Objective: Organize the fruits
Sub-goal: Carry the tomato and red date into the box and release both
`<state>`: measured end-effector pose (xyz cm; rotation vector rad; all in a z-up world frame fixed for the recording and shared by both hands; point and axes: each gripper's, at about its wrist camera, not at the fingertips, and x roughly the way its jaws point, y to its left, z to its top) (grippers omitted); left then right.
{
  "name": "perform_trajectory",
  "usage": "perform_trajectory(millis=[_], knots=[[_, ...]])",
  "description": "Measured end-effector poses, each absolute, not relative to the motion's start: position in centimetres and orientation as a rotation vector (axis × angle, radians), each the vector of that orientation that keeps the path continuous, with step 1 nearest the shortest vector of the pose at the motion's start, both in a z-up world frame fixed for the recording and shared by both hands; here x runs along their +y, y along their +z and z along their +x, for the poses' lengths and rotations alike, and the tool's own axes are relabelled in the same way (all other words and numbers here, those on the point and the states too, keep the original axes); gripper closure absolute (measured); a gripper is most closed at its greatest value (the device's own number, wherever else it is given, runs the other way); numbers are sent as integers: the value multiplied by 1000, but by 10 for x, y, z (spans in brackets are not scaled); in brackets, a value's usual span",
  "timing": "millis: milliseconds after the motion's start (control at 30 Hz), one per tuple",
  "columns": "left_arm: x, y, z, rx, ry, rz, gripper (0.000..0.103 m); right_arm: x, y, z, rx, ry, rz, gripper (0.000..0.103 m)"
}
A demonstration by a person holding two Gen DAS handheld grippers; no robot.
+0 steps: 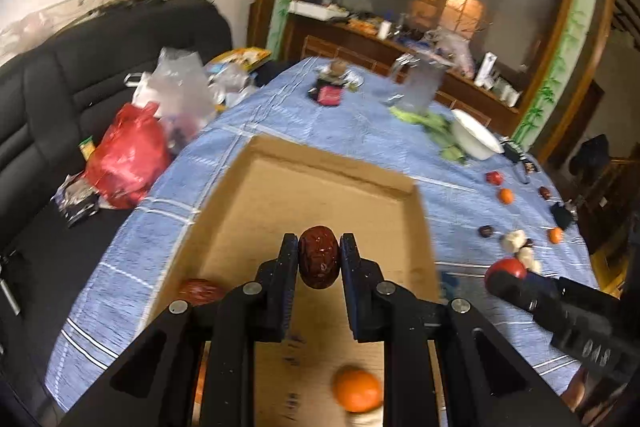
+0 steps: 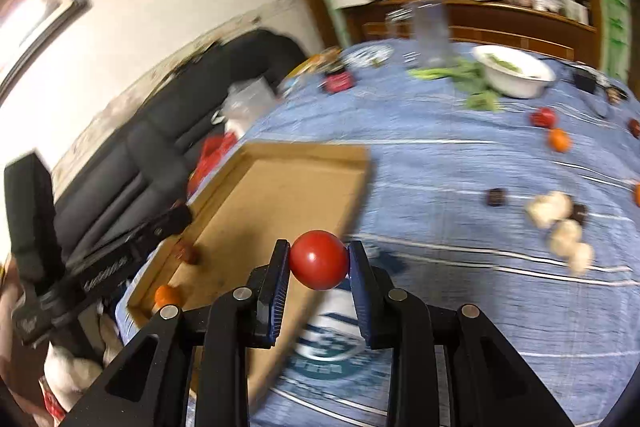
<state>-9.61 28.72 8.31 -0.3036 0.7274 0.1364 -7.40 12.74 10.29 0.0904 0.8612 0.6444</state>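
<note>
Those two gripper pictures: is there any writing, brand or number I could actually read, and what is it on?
None reads for certain.
Pale raised lettering on the right gripper's black body: upside down and blurred, unreadable.
Pale lettering on the left gripper's body: blurred, unreadable.
Blue-green round print on the tablecloth: smeared, unreadable.
Red packet: too small.

Counted against the cardboard tray (image 1: 256,187): two red dates (image 1: 319,257) and one orange (image 1: 357,388) over or inside it. On the cloth to its right lie two more oranges (image 1: 506,195), one red tomato (image 2: 319,259) held, and three pale garlic bulbs (image 2: 550,209).
</note>
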Motion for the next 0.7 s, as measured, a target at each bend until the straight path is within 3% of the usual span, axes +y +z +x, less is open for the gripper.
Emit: perform_trajectory(millis=[467,700], knots=[[308,37,-71,894,140,-308,83,217,38,-58,999,705,-115,71],[302,34,-71,928,189,-261,82,220,38,-64,979,693,-157,70]])
